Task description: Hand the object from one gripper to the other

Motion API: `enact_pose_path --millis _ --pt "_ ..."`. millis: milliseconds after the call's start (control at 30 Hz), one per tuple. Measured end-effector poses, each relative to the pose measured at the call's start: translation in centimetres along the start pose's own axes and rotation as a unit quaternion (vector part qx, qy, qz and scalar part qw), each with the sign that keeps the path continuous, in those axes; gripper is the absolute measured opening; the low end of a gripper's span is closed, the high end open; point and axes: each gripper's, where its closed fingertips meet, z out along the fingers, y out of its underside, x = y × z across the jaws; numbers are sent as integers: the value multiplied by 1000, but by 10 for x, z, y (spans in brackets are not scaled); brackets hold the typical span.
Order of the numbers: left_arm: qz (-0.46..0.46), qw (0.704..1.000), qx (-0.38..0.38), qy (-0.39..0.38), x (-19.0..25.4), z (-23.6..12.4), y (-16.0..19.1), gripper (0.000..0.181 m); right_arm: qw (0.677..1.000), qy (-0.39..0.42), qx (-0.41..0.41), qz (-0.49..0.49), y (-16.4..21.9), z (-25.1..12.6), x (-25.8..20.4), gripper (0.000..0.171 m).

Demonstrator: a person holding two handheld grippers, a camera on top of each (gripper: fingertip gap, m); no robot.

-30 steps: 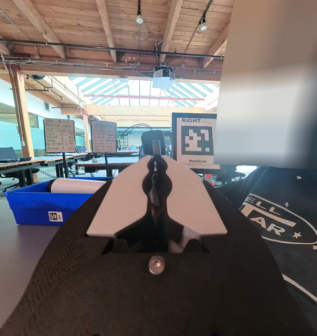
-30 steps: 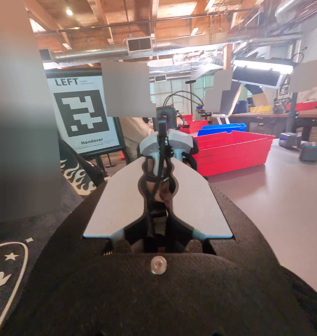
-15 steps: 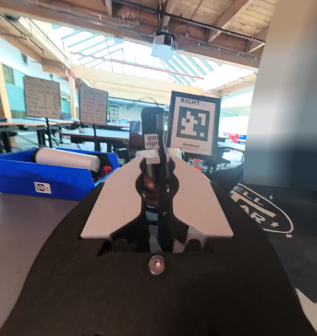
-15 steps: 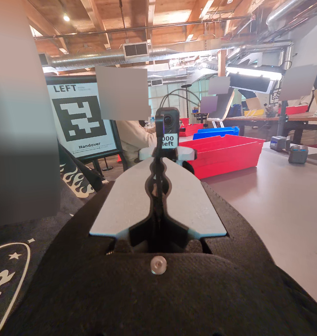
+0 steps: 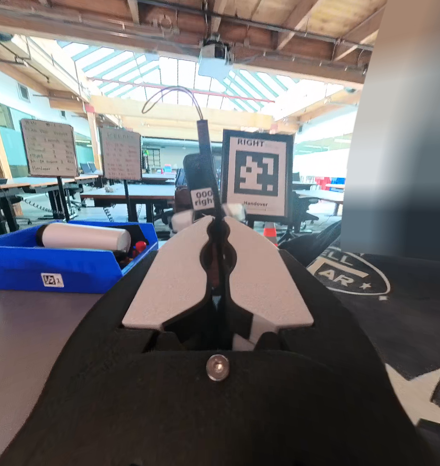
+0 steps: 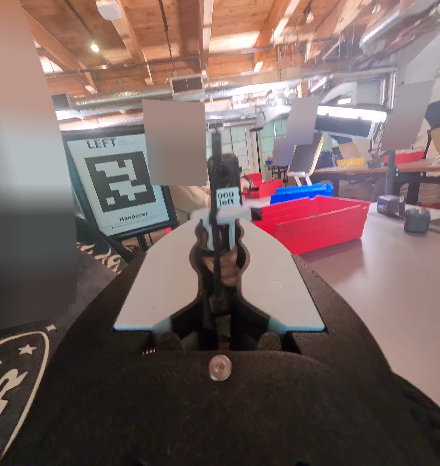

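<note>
Two grippers meet tip to tip on one thin black object

The left gripper (image 5: 217, 222) is clenched on the thin black object (image 5: 205, 151), which rises above its tips with a wire loop on top. The right gripper (image 6: 217, 224) also looks clamped on the same object (image 6: 215, 176), though blur hides the contact. Each view shows the other gripper partly hidden behind the tips. A blue bin (image 5: 24, 264) and a red bin (image 6: 314, 222) sit on the table (image 6: 378, 277).

Object's lower end (image 5: 217, 274) hidden between fingers (image 5: 178, 274)
</note>
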Motion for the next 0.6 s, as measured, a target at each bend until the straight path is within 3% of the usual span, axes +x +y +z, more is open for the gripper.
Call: enact_pose_path --millis 133,200,267,433,600 --pt "-14 1000 24 13 7 0 -11 4 998 -23 -63 4 24 12 -8 30" --pt "-18 1000 21 12 7 2 -9 4 998 -41 -57 9 26 18 -14 24" --pt "-20 1000 18 14 8 3 -6 4 997 -52 -55 7 26 20 -18 5" --pt "-23 999 29 -13 1 -1 -13 18 999 -41 -28 1 10 12 -17 4" --pt "-31 999 -28 2 9 6 4 24 1000 -24 -2 -11 -2 7 -15 4"
